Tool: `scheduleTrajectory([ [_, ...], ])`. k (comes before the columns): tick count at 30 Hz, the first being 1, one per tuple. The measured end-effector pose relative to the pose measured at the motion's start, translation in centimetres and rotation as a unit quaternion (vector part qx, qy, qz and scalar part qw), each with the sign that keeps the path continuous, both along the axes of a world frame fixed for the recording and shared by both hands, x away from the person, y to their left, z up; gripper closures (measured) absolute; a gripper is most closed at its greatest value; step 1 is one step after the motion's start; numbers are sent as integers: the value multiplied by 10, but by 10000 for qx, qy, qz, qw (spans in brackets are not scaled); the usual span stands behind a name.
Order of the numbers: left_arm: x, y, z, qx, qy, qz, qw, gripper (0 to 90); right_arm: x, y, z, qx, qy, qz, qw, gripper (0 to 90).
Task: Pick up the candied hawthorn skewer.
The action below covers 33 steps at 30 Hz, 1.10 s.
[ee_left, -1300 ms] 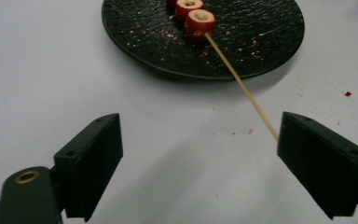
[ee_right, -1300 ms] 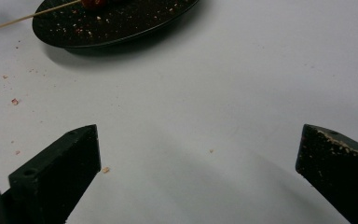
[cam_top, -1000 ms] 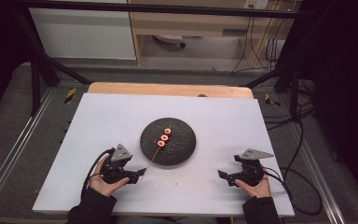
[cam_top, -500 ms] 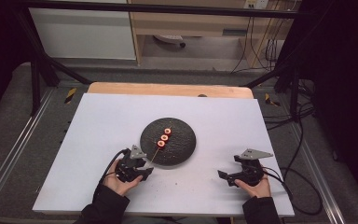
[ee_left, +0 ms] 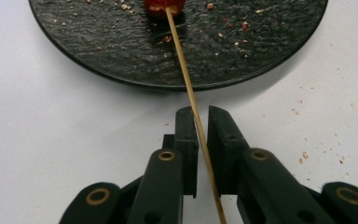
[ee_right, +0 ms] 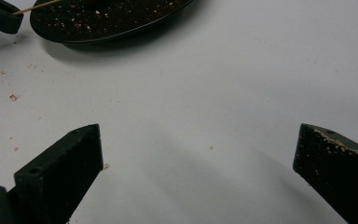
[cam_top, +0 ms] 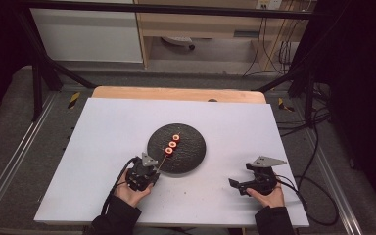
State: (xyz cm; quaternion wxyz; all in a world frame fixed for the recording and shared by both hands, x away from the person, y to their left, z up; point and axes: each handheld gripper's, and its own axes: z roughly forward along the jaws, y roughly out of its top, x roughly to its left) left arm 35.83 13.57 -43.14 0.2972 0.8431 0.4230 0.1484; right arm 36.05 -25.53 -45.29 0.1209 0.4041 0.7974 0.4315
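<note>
A wooden skewer with three red rings on it lies on a round black plate, its bare end reaching past the near-left rim. In the left gripper view the stick runs down from a red piece and crosses slantwise between my left gripper's jaws. These jaws have just been closing, stand almost together and touch the stick on both sides. In the high view my left gripper sits at the plate's near-left edge. My right gripper rests on the table to the right, jaws wide apart and bare.
The white tabletop carries crumbs and red specks around the plate. In the right gripper view the plate lies far off at top left. A wooden strip borders the far edge, and cables hang at the right.
My left hand has slid right toward the plate's rim, and its jaws have come together around the skewer's bare end. The right hand has stayed where it was.
</note>
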Motion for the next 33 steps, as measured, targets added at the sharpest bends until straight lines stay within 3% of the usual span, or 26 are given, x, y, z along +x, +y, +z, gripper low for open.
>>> scheduleTrajectory([
  [4,-1,3,0,-33,-49,111,9999,873,0,0,0,-2,-5,-4,10000,25],
  [16,-5,14,-2,-540,-281,11,9981,882,0,1,0,-2,18,1,10000,27],
  [23,-9,25,2,-870,-509,-54,9949,883,-1,1,-1,-4,4,13,10000,27],
  [33,-16,41,2,-1332,-631,-237,9888,882,-1,2,-1,51,23,-27,10000,29],
])
